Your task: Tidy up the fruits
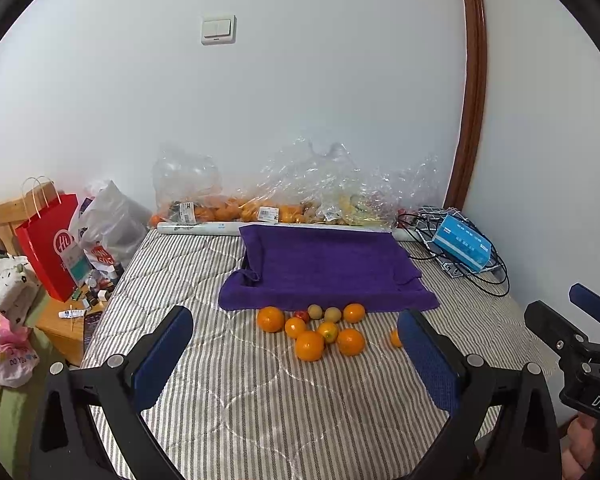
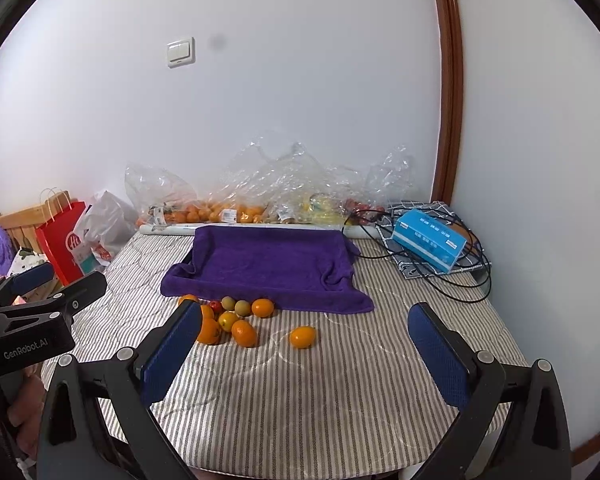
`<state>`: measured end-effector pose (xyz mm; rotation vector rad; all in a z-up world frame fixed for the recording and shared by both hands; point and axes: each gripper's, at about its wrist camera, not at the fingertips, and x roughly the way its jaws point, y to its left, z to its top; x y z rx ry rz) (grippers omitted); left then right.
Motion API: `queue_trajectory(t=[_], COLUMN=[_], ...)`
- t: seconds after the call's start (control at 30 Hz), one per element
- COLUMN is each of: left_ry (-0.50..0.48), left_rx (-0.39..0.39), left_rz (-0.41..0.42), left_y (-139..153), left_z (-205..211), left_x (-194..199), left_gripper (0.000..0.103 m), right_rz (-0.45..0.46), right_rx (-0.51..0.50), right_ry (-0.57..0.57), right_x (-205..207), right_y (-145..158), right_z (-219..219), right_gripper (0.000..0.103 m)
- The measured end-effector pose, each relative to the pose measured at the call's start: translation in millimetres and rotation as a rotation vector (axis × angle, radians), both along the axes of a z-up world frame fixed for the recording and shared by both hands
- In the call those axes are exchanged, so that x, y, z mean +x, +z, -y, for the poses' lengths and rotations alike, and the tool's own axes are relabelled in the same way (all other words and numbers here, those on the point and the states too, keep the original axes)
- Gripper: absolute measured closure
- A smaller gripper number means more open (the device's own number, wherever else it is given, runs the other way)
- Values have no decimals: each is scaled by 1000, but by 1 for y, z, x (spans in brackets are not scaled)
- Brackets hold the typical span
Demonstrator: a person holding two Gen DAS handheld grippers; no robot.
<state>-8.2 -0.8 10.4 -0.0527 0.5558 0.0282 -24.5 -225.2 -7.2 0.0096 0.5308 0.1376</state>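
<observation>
— What covered the surface?
— A grey-striped quilted cloth (image 1: 236,400) against a white wall (image 1: 300,100); the cluster of oranges and kiwis (image 1: 312,330) lay before the purple towel-lined tray (image 1: 324,268).
— And the tongs?
— The left gripper (image 1: 296,354) and right gripper (image 2: 305,346) both stood spread, holding nothing. Only the right view showed the lone orange (image 2: 302,337) whole.

Fuzzy purple towel (image 2: 272,264), glossy oranges (image 1: 309,345)

Both fisheye views low over the grey-striped quilted bed (image 1: 220,400), facing the white wall beyond. Left view further left, right view further right, side by side. Shared: purple towel-lined tray (image 1: 324,268) (image 2: 272,260), loose orange fruits (image 1: 310,345) (image 2: 244,333) near.
</observation>
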Motion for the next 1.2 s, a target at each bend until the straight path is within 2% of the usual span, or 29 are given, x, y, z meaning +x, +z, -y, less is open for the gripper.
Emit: queue_trajectory(t=[1.2], left_ry=[5], left_rx=[-1], left_rz=[15], left_y=[5], left_z=[-2], left_x=[-4], left_gripper=[0], right_rz=[24], right_rx=[21], right_ry=[-8], right_x=[-1], right_y=[7], right_z=[3], right_gripper=[1])
